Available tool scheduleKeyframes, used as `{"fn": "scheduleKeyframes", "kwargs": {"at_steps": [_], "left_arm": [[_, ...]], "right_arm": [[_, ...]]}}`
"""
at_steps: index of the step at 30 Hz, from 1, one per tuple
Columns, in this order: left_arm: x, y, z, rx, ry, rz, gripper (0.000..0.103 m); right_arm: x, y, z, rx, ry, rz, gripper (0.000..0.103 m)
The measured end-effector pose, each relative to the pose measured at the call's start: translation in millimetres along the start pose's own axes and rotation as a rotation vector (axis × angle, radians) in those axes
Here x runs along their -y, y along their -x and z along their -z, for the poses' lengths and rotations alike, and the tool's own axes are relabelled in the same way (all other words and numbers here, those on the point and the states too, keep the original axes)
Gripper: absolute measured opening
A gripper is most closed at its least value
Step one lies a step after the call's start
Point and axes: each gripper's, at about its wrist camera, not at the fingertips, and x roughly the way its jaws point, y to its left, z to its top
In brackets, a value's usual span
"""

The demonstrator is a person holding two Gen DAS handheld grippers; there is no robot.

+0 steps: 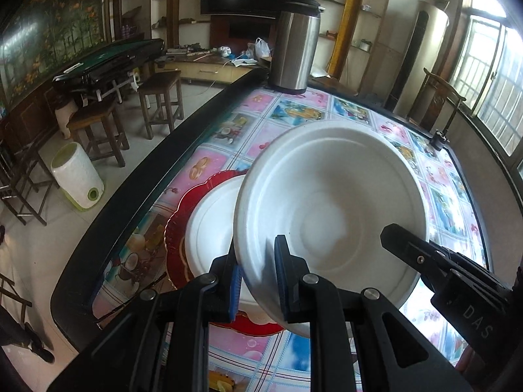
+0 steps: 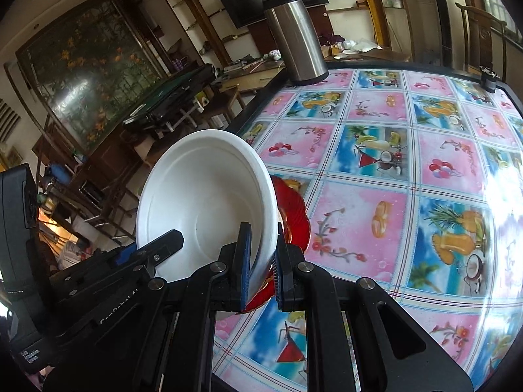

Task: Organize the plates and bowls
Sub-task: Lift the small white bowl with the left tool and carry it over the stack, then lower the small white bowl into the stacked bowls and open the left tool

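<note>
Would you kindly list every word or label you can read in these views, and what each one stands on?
"DAS": on the body of the right tool, in the left wrist view.
"Data Acquisition System": small label on the body of the left tool, in the right wrist view.
White lettering beginning "Gen" on the left tool's arm: partly hidden, not readable.
Tablecloth: pictures only, no legible words.

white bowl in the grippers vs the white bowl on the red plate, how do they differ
The held white bowl is lifted and tilted, its rim clamped by the left gripper and right gripper; the other white bowl lies flat on the red plate, untouched. The held bowl shows whole, while the other bowl is half hidden behind it. Both are plain white and round.
</note>
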Motion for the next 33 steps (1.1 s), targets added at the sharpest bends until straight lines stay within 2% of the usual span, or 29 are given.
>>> {"fn": "scheduleKeyframes", "kwargs": {"at_steps": [6, 21, 33], "left_arm": [[-9.9, -7.6, 1.1, -0.024, 0.014, 0.000, 0.017], [-33.5, -16.3, 0.4, -0.033, 0.037, -0.074, 0.018], [-41.3, -38.9, 4.2, -0.085, 0.052, -0.063, 0.018]], "right_arm": [[-4.5, -10.5, -2.0, -0.025, 0.009, 0.015, 0.012], [-26.1, -42.9, -3.1, -0.084, 0.043, 0.017, 0.012], [-24.1, -66.9, 0.9, -0.141, 0.039, 0.069, 0.012]]}}
